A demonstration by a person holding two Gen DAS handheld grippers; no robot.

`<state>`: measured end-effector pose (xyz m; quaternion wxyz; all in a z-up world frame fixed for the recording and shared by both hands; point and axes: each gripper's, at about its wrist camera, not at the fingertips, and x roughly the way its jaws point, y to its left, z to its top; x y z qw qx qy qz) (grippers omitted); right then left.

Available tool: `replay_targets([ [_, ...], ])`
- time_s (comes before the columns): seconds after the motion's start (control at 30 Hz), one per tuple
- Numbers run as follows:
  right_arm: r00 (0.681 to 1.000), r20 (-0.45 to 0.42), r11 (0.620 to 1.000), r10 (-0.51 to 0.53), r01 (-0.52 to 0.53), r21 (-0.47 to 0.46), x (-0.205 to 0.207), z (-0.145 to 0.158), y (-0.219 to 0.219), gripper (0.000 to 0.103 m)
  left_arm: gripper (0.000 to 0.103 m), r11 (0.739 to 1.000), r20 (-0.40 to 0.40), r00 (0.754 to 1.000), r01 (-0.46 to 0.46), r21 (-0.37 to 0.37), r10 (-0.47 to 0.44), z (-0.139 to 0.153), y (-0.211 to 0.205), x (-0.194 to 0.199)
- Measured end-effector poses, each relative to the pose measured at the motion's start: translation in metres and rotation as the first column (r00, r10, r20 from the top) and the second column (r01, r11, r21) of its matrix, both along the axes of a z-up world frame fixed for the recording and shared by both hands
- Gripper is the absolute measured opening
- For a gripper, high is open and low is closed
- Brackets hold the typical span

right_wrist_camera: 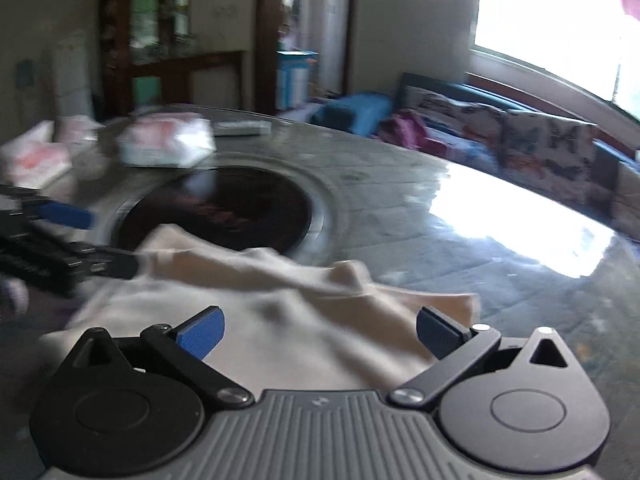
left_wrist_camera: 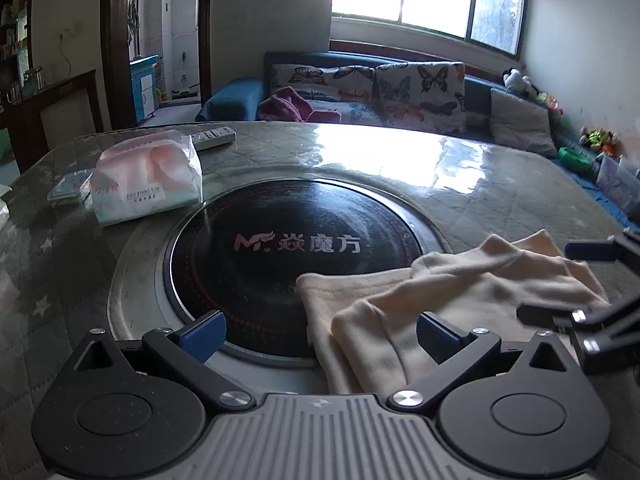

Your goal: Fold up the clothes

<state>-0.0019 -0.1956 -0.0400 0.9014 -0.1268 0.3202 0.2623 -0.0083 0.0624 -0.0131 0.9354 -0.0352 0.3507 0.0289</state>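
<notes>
The worktop (left_wrist_camera: 460, 184) is round and glossy, with a dark round hob plate (left_wrist_camera: 280, 240) sunk in its middle; its far and right side lie bare up to the rim, while the far left carries a pack of tissues (left_wrist_camera: 146, 184) and a remote control (left_wrist_camera: 214, 136); beyond the rim stands a sofa (left_wrist_camera: 380, 84) under the window. A cream garment (left_wrist_camera: 440, 292) lies crumpled on the near side, its left edge overlapping the hob plate. The left hand-held gripper (left_wrist_camera: 320, 336) points down at a slant with its jaws spread wide; the cloth lies below and between its blue pads (left_wrist_camera: 204, 334), gripped by neither. The right hand-held gripper (right_wrist_camera: 320, 334) is likewise spread wide over the garment (right_wrist_camera: 280, 312), apparently not touching it, though this view is smeared; the two grippers sit close, side by side.
</notes>
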Motion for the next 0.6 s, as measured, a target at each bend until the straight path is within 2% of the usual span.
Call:
replay_targets([
  [0.13,0.999,-0.031,0.999,-0.042,0.041,-0.029,0.025,-0.007,0.001,0.103,0.103,1.0,-0.018,1.0,0.002,0.007,-0.002,-0.005,-0.003,0.016],
  [0.23,0.998,-0.029,0.996,-0.054,0.052,-0.068,0.034,-0.015,0.005,0.103,0.103,1.0,-0.038,0.999,-0.001,0.018,0.002,-0.011,-0.004,0.028],
  [0.37,0.998,-0.013,0.996,-0.061,0.06,-0.069,0.037,-0.013,0.002,0.103,0.103,0.999,-0.076,0.997,-0.009,0.033,0.011,-0.02,-0.003,0.037],
  [0.47,0.997,0.012,0.994,-0.079,0.08,-0.068,0.043,-0.008,-0.001,0.103,0.103,1.0,-0.071,0.997,-0.005,0.025,0.007,-0.018,-0.004,0.037],
  [0.6,0.992,0.001,0.987,-0.124,0.124,-0.098,0.063,-0.014,-0.003,0.103,0.103,0.999,-0.07,0.998,0.01,0.05,-0.007,-0.019,-0.008,0.045],
])
